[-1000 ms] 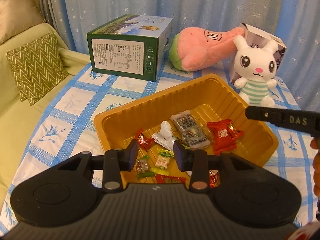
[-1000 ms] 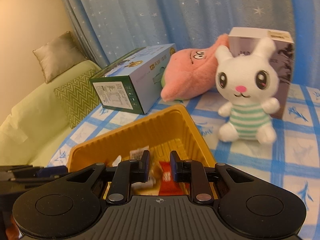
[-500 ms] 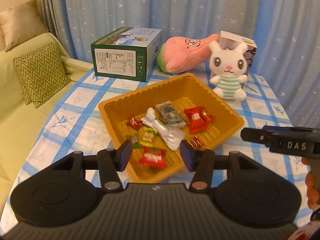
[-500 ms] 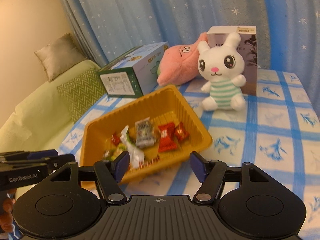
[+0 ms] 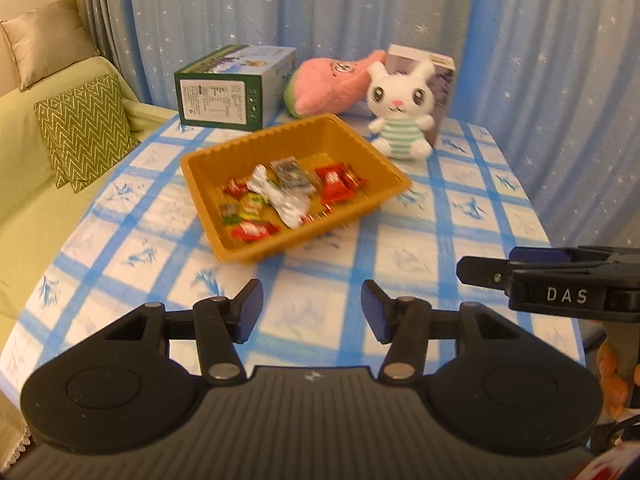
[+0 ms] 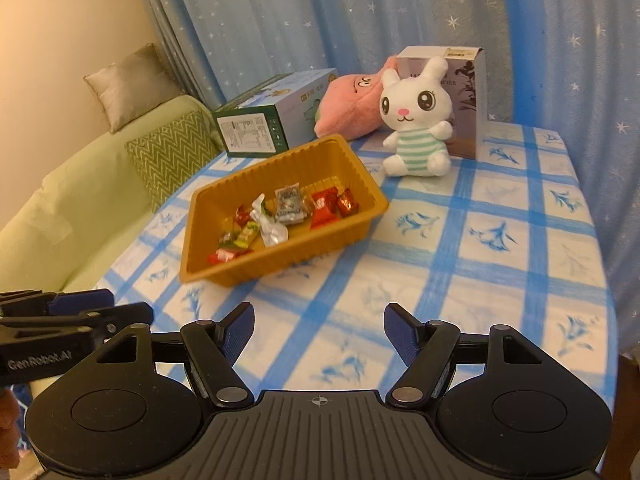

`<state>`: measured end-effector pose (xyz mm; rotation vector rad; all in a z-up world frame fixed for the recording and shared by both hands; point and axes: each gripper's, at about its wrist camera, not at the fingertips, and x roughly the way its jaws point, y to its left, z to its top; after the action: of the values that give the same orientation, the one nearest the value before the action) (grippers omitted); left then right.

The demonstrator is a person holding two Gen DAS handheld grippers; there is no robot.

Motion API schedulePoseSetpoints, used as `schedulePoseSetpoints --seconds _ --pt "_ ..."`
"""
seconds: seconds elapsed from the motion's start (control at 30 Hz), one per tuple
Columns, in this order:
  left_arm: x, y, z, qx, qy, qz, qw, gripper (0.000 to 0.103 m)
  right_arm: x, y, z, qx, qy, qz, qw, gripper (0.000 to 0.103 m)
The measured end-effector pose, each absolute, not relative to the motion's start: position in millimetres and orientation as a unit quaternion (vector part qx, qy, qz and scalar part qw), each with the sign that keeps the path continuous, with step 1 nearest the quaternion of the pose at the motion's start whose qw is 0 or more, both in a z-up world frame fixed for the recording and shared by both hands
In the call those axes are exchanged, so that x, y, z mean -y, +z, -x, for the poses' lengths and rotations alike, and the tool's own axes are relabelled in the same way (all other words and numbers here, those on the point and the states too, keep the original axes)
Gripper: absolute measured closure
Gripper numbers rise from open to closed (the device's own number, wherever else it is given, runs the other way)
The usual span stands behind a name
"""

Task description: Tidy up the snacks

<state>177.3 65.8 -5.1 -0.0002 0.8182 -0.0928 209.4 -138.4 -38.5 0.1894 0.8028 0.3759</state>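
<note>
A yellow-orange tray point(image 5: 202, 188) point(image 6: 240, 274) sits mid-table holding several wrapped snacks: a red packet point(image 5: 332, 184) point(image 6: 323, 206), a silver wrapper point(image 5: 282, 200) point(image 6: 270, 224), a dark packet point(image 5: 292, 172) and a red candy point(image 5: 252, 231) at the near end. My left gripper point(image 5: 312, 302) hovers over bare tablecloth short of the tray, open and empty. My right gripper point(image 6: 319, 320) is also back from the tray, its jaws opening with nothing between them. Each gripper's fingers point(image 5: 492, 276) point(image 6: 100, 316) show at the edge of the other's view.
Behind the tray stand a green box point(image 5: 224, 100), a pink plush point(image 5: 332, 80), a white bunny plush point(image 5: 402, 112) and a purple box point(image 6: 466, 92). A green sofa with cushions point(image 5: 86, 128) lies left. Blue curtains hang behind. The table's right edge point(image 6: 596, 240) is close.
Both grippers drew back from the tray and rose slightly, and both sets of jaws widened. The snacks they were over stayed in the tray; a red candy now lies at its near end.
</note>
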Motion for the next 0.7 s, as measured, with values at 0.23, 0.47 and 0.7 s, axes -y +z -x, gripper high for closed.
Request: schedulePoseSetpoints --seconds 0.23,0.47,0.7 --pt "-43.2 -7.8 -140.3 -0.415 -0.055 0.003 0.908 0.051 158.8 -30.8 -167.2 -0.397 0.175 -0.081 0.897 0.031" --pt "-26.3 -7.7 -111.8 -0.422 -0.061 0.004 0.904 0.051 178.7 -31.1 -133.1 -0.413 0.167 -0.076 0.892 0.031" --pt "-12.0 -9.3 -94.2 -0.428 -0.070 0.008 0.901 0.051 189.5 -36.3 -110.5 -0.426 0.170 -0.075 0.886 0.031"
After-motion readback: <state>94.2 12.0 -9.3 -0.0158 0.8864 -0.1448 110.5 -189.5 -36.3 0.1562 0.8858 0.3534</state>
